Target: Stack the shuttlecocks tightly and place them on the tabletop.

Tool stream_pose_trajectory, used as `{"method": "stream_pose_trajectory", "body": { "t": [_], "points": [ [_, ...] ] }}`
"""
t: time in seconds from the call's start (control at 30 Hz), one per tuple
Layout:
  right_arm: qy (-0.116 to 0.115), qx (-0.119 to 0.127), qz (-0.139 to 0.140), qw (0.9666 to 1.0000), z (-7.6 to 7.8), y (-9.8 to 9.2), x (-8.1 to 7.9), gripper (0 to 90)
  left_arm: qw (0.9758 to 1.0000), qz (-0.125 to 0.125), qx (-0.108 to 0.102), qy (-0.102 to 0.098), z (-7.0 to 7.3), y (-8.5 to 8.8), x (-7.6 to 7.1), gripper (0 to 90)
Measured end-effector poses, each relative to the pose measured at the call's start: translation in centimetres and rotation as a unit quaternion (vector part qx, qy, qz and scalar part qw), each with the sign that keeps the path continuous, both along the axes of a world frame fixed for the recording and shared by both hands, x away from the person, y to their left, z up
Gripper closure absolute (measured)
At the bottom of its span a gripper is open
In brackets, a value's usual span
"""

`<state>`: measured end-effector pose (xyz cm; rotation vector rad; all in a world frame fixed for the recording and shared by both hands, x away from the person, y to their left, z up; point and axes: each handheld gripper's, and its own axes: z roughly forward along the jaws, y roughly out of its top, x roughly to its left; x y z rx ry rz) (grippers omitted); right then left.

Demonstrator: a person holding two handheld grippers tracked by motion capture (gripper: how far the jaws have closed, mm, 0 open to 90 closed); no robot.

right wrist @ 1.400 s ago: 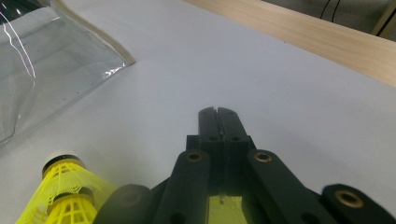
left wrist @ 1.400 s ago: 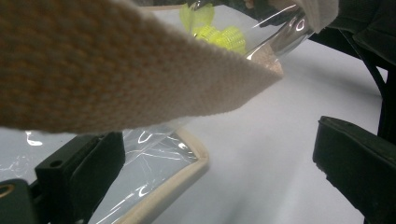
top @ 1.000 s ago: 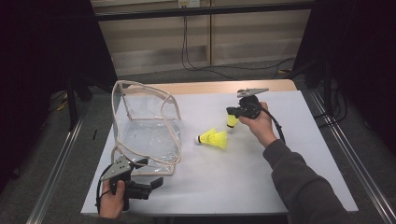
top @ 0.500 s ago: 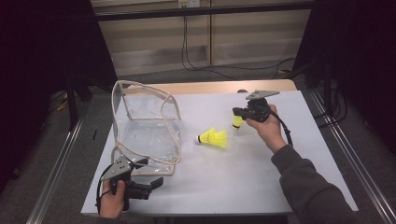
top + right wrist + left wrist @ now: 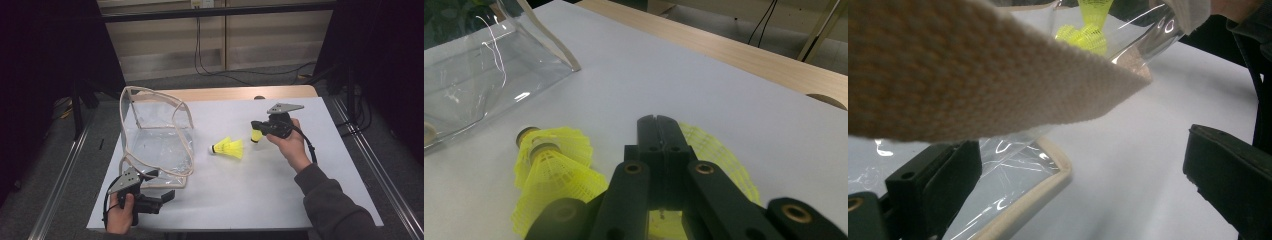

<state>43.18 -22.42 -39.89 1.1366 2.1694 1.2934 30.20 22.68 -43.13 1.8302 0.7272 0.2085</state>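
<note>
My right gripper [image 5: 260,131] has its jaws fully closed on the skirt of a yellow shuttlecock [image 5: 256,135], and I hold it just above the white table [image 5: 300,195], right of centre. In the right gripper view the two black jaws meet with no gap between them, and the yellow mesh of the held shuttlecock [image 5: 719,155] fans out from behind them on the right side.

Near it, toward the middle of the table, lie two more shuttlecocks [image 5: 229,148], nested one into the other with their cork ends pointing toward the bag. In the right gripper view I see this pair [image 5: 551,170] just left of my closed jaws, resting on the table, apart from the held one.

Further left stands the clear plastic bag [image 5: 157,135] with its beige woven trim, its mouth open and the handle strap arching over it. It sits on the left part of the table, well apart from the pair.

My left gripper [image 5: 162,197] rests at the near left edge of the table, just beside the bag's near corner. Its jaws stand wide open with nothing between them but bare table and the bag's trimmed edge [image 5: 1038,200]. In the left gripper view the beige strap [image 5: 973,75] crosses close in front of the camera, and through the clear plastic I make out the yellow shuttlecocks beyond.
</note>
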Motion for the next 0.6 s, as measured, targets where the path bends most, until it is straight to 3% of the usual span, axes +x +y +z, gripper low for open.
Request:
{"method": "stream_pose_trajectory", "body": {
  "t": [0.33, 0.6],
  "points": [
    [-0.002, -0.006, 0.008, 0.9999, 0.0, -0.1, -1.1, 90.0, 1.0000, 0.000, 0.003, -0.001, 0.0, 0.0, 0.0, 2.3],
    [-0.005, 0.005, 0.011, 0.9999, 0.1, -0.3, -1.8, 90.0, 1.0000, 0.001, 0.003, 0.000, 0.0, 0.0, 0.0, 2.2]
  ]
}}
